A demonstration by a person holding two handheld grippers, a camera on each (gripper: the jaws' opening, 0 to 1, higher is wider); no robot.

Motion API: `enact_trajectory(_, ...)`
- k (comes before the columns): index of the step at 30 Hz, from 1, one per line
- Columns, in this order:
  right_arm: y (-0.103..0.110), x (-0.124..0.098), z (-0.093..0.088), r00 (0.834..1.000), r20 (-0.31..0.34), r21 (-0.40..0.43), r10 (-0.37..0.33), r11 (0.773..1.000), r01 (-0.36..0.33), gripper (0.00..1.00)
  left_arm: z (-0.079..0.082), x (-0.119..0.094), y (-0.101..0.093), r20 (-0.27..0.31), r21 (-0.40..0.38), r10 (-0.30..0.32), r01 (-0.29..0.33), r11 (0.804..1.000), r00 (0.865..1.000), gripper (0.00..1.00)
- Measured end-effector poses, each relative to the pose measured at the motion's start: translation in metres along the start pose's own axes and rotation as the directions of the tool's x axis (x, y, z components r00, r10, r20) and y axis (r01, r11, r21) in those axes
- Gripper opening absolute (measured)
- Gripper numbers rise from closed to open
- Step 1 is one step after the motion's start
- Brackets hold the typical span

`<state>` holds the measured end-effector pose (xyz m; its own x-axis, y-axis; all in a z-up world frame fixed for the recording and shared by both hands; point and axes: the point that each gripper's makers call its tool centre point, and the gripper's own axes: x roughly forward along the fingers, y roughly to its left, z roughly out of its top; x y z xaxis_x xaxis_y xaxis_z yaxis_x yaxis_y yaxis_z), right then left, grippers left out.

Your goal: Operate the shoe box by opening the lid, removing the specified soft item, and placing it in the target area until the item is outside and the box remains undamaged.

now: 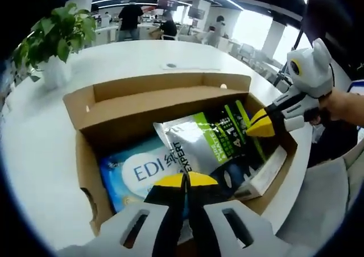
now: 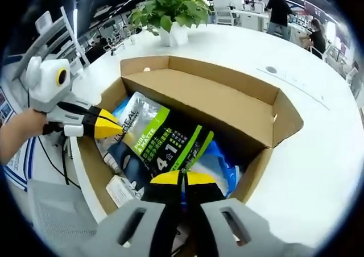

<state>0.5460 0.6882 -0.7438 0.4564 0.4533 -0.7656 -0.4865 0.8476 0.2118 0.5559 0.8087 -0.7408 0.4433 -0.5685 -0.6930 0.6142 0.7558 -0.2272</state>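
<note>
An open cardboard shoe box [image 1: 85, 106] [image 2: 250, 106] stands on a white table, its lid folded back on the far side. A silver, green and black soft pouch [image 1: 207, 137] [image 2: 165, 143] lies tilted on top of the things inside. My left gripper [image 1: 185, 180] [image 2: 108, 125] is shut at the pouch's silver end. My right gripper [image 2: 183, 177] [image 1: 261, 125] is shut at its black and green end. Under the pouch lies a blue soft pack [image 1: 133, 174] [image 2: 220, 161].
A small white carton [image 1: 260, 176] [image 2: 118, 190] sits in the box's near corner. A potted plant [image 1: 57, 38] [image 2: 170, 12] stands on the table [image 1: 142, 52] [image 2: 318, 154] beyond the box. The box is near the table's edge, beside a grey chair [image 1: 324, 200] [image 2: 57, 211]. People stand far behind.
</note>
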Motion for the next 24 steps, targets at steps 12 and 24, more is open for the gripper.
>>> enact_trajectory(12,0.003,-0.011,0.01,0.999,0.047,0.035,0.01,0.999,-0.011,0.0,0.013,-0.011,-0.002,0.034,-0.001,0.021,-0.021,1.0,0.999,0.0)
enact_trajectory(24,0.002,-0.032,0.022,0.995,0.1,0.063,0.013,0.998,-0.019,0.0,0.026,-0.019,-0.009,0.052,0.02,0.029,-0.03,0.999,0.998,0.0)
